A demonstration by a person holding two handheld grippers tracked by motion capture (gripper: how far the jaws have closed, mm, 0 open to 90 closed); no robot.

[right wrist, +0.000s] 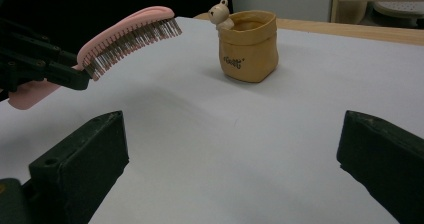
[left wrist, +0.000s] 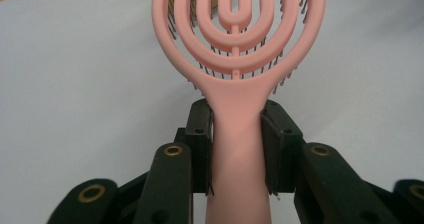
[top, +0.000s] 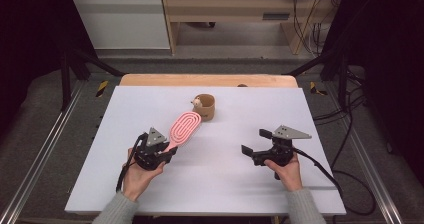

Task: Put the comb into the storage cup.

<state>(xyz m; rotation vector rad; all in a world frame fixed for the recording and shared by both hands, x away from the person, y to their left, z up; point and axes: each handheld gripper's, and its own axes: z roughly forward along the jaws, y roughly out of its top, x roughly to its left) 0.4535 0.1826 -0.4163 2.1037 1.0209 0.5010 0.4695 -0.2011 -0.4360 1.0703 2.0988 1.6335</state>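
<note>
Left gripper [left wrist: 235,149] fingers clamped on pink hairbrush [left wrist: 239,59] handle. Right gripper [right wrist: 232,149] fingers wide, empty. Beyond them, tan pouch [right wrist: 248,46], its small print unreadable.

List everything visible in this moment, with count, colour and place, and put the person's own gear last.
hairbrush: 1, pink, lifted off the table at left of centre, bristles down, handle clamped in the left gripper
pouch: 1, tan, upright at the back middle of the table, a small bear figure at its rim
table: 1, white top
left gripper: 1, black, shut on the hairbrush handle
right gripper: 1, black, jaws wide apart with nothing between them, at the right
hands: 2, grey sleeves, near edge
</note>
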